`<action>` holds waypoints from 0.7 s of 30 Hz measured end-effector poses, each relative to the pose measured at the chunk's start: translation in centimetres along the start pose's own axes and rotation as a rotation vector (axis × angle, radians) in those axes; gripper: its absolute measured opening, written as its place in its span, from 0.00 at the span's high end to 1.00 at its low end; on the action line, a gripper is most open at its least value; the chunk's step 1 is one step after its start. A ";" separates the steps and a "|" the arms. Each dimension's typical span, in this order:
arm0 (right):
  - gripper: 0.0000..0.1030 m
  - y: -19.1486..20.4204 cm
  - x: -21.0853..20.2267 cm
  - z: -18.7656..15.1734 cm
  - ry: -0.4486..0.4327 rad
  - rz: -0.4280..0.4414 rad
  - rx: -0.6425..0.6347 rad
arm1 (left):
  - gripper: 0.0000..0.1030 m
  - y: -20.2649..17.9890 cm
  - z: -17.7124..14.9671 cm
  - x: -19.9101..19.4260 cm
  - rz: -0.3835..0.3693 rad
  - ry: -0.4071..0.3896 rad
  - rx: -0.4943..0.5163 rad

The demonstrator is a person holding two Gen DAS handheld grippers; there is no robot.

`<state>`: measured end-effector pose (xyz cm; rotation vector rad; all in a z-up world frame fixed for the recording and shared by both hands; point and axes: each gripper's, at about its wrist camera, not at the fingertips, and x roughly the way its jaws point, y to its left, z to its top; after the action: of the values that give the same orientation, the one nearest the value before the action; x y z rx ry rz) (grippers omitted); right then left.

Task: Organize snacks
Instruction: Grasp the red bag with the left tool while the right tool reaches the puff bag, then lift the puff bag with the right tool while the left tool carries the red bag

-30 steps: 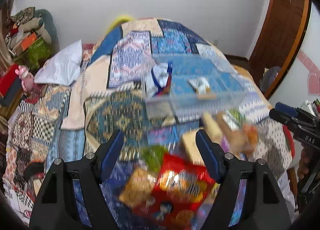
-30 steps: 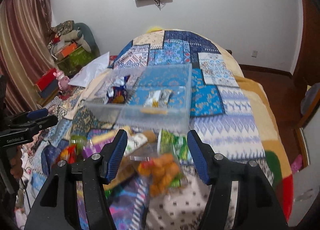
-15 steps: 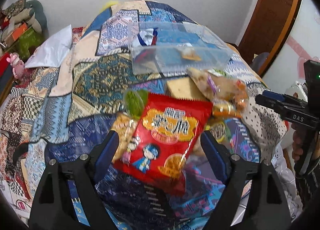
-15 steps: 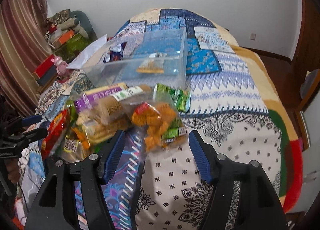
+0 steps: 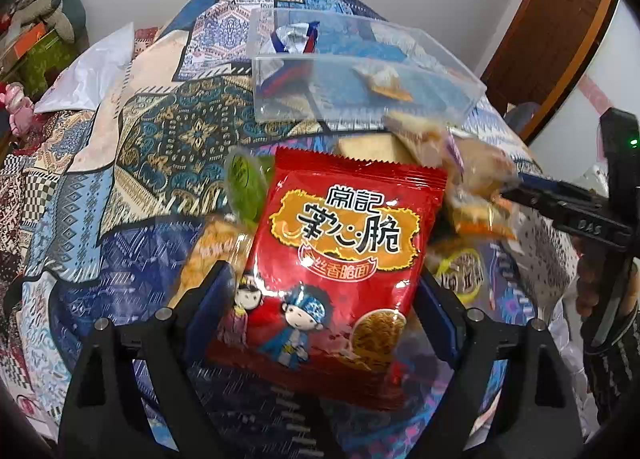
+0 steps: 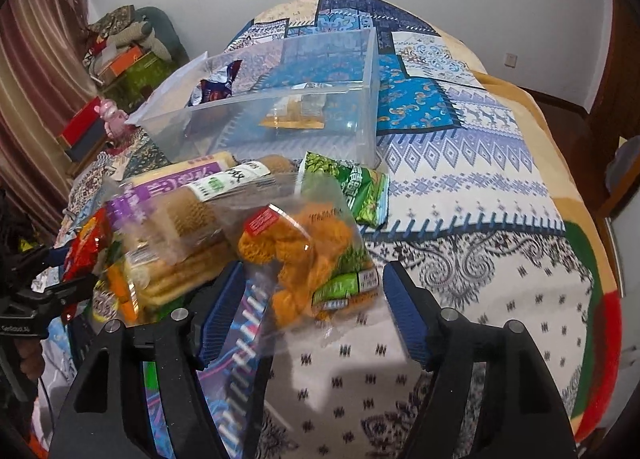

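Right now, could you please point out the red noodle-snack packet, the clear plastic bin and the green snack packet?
red noodle-snack packet (image 5: 344,243): left wrist view, printed front.
clear plastic bin (image 6: 280,131): right wrist view, near wall.
green snack packet (image 6: 356,187): right wrist view, middle of its face.

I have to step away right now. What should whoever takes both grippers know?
Left gripper: jaws have just been opening, now straddling the red noodle packet, not gripping.
Right gripper: jaws also just opening, around the bag of orange snacks, not gripping.
Clear bin sits behind the pile on the bed and holds two packets already.
Left: grasp both, then move the remaining pile into the bin.
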<state>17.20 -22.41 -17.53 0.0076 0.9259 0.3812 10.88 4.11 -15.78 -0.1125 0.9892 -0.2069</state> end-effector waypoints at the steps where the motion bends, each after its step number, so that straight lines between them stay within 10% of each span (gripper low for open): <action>1: 0.34 -0.1 0.3 0.1 0.005 -0.001 0.001 | 0.15 0.0 0.1 0.1 -0.005 -0.007 0.000; 9: 0.34 -0.1 2.5 0.0 0.040 0.015 0.006 | 0.34 -0.3 0.4 -0.2 -0.026 -0.041 0.011; 21: 0.65 -1.5 0.0 -0.2 -0.004 0.047 0.038 | 0.34 -1.0 1.3 -3.1 -0.020 -0.113 -0.005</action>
<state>17.50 -23.84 -17.90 0.0647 0.9299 0.4067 10.25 3.82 -12.35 -0.1374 0.8766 -0.2145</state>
